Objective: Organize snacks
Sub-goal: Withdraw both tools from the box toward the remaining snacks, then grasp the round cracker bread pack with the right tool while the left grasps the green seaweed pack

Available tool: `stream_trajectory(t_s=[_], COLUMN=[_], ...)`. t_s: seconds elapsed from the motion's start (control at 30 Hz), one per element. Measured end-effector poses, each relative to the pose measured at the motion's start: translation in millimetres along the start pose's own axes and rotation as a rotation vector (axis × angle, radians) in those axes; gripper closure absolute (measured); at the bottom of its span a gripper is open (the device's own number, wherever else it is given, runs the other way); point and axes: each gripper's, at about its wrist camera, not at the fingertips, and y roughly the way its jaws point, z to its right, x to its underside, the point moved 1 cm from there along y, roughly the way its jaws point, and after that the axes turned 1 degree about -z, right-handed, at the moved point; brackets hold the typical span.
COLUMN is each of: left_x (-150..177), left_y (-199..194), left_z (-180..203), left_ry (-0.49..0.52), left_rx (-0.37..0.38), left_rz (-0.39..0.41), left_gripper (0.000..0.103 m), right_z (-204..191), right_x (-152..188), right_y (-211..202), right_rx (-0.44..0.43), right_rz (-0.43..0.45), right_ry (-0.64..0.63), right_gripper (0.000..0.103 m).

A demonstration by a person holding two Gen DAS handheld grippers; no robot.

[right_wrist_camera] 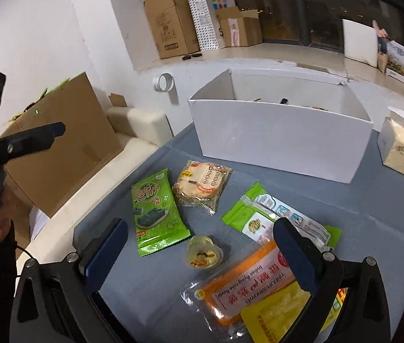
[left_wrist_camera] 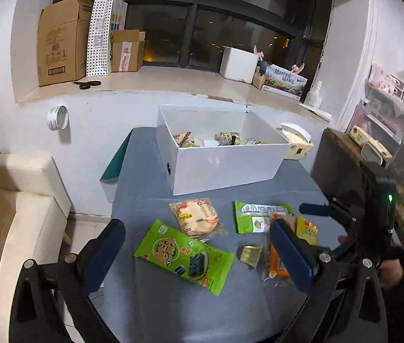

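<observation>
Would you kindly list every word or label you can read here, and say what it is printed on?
"flavor": orange packet, printed upside down in the right wrist view; the other Latin letters and the red characters beside it are too distorted to read.
Green seaweed packet: brand lettering too stylised and blurred.
Round cracker packet: print too small.
Green-and-white pouch: too small.
Cardboard boxes on the sill: labels unreadable.

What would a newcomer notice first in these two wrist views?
Probably the open white box at the back of the grey table, with a few snacks already inside. Next, the loose packets in front of it, especially the bright green seaweed pack and the orange cake packet. Both grippers, left and right, hover open above them, holding nothing.
</observation>
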Motion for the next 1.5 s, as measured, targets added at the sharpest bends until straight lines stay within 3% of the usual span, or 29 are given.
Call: stream_trajectory(t_s=[0.27,0.4,0.7,0.77,0.87,0.97,1.1,1.3,1.5], left_x=[13.5,22.2,29.7,30.5,31.5,32.0,33.2,31.9,37.9], left_y=[-0.1,2.0,-0.1,0.2,2.4,6.5,22.5,72.2,135.9], left_z=[-2.1,-5.6,-19.5,-19.2,-16.4,-15.9,-12.3,-5.1,-8.4], left_ry=[0.010,0.008,-0.030,-0.026,-0.013,-0.023,-0.026,-0.101,-0.218], left_rx=[-0.007,-0.028,-0.022,-0.026,-0.050,-0.040,-0.074,-0.145,-0.276], left_rz=[0.021,0.007,0.010,0.009,0.005,-0.006,-0.050,-0.175,-0.287], left_gripper=[0.000,0.000,0.000,0.000,0.000,0.000,0.000,0.000,0.000], right_z=[-15.8,-22.7,-14.4,-13.9,-14.1,-9.2,-0.5,21.7,36.4], right_x=[-37.1,-52.1,-57.1,-56.9,-55.9,-55.8,-62.8,-65.8,-35.2], right_y=[67.1,113.1,182.5,182.7,180.9,173.3,136.2,43.4,-41.0], right_rx=[0.008,0.063,0.160,0.148,0.170,0.156,0.140,0.162,0.216], right_rz=[-0.096,-0.178,-0.325,-0.324,-0.329,-0.317,-0.230,-0.056,0.069], right_ry=[-0.076,-0.088,0.008,0.016,-0.009,0.023,0.048,0.087,0.123], right_gripper=[0.000,0.000,0.000,0.020,0.024,0.026,0.026,0.026,0.026])
